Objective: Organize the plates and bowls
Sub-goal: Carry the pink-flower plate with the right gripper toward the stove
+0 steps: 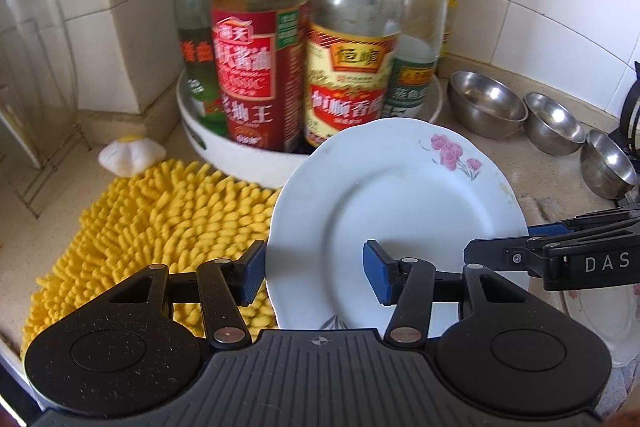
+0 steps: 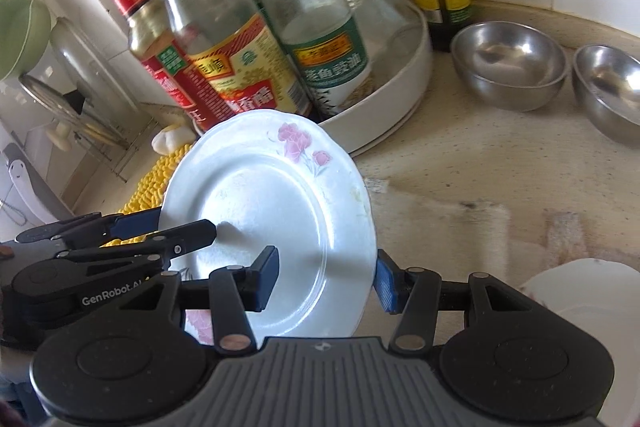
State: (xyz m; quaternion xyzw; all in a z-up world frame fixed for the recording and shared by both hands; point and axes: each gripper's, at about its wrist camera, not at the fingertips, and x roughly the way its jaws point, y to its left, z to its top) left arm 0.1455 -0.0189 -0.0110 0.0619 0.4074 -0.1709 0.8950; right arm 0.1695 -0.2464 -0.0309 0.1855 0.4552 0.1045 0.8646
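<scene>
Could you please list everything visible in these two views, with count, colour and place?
plate: one in the fingers, white with pink flowers, above the counter; part of another at the lower right
bowls: three, steel, in a row on the counter at right
bottles: at least five, sauce and vinegar, standing in the tray
tray: one, white, round, in the tiled corner
mat: one, yellow, shaggy, left of the plate
counter: beige
left gripper: black, blue pads, straddling the plate's left rim
right gripper: black, straddling the plate's right rim
</scene>
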